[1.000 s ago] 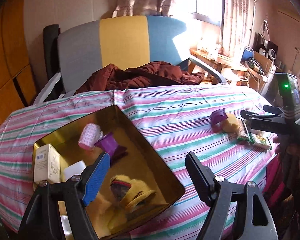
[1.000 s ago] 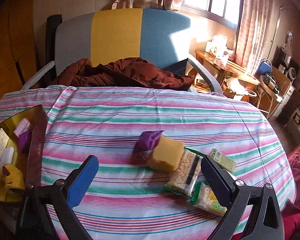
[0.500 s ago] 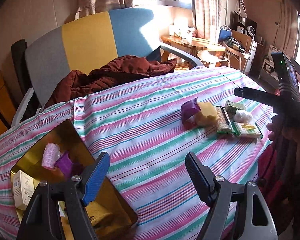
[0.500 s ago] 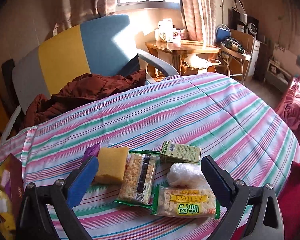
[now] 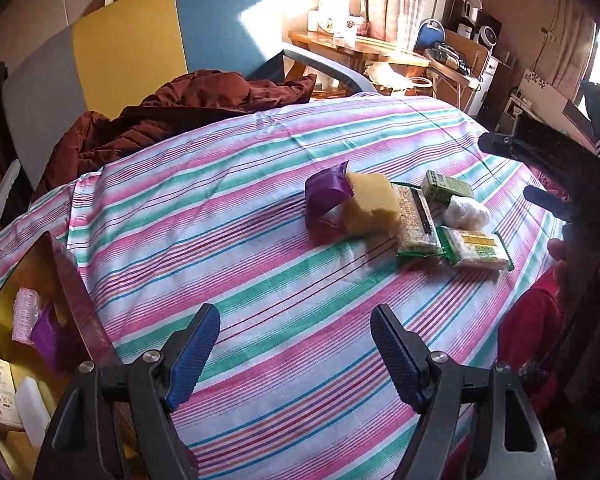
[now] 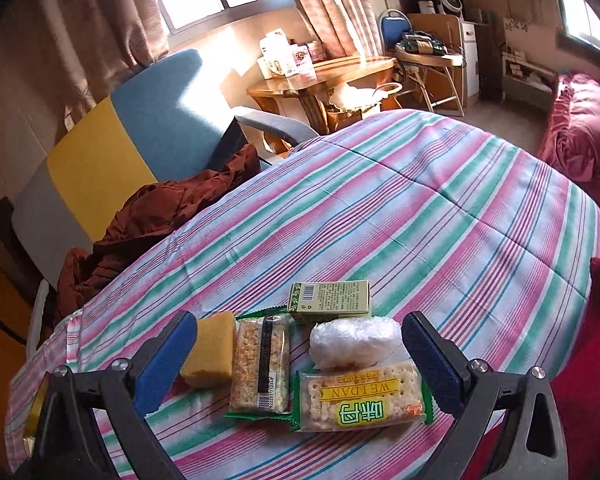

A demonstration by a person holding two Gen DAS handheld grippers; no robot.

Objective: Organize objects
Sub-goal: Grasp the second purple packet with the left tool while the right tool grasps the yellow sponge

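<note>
A cluster of loose items lies on the striped tablecloth (image 5: 260, 280): a purple wrapper (image 5: 327, 194), a yellow sponge (image 5: 370, 204), a cracker bar (image 5: 414, 220), a WEIDAN biscuit pack (image 6: 360, 400), a green box (image 6: 332, 298) and a white plastic ball (image 6: 354, 342). My right gripper (image 6: 300, 356) is open just above these items, its fingers spanning the cracker bar, biscuit pack and ball. My left gripper (image 5: 296, 350) is open over bare cloth, well short of the cluster. A gold tin (image 5: 60, 264) with several items inside sits at the left.
An armchair (image 5: 140, 48) with a brown jacket (image 5: 188, 108) stands behind the table. A wooden side table (image 6: 324, 76) and shelves with clutter are at the back right. Red bedding (image 6: 580, 128) lies to the right. The table's edge is close on the right.
My left gripper has swung right, away from the gold tin toward the cluster. My right gripper has moved right and closer, over the biscuit pack and ball. Both stay open.
</note>
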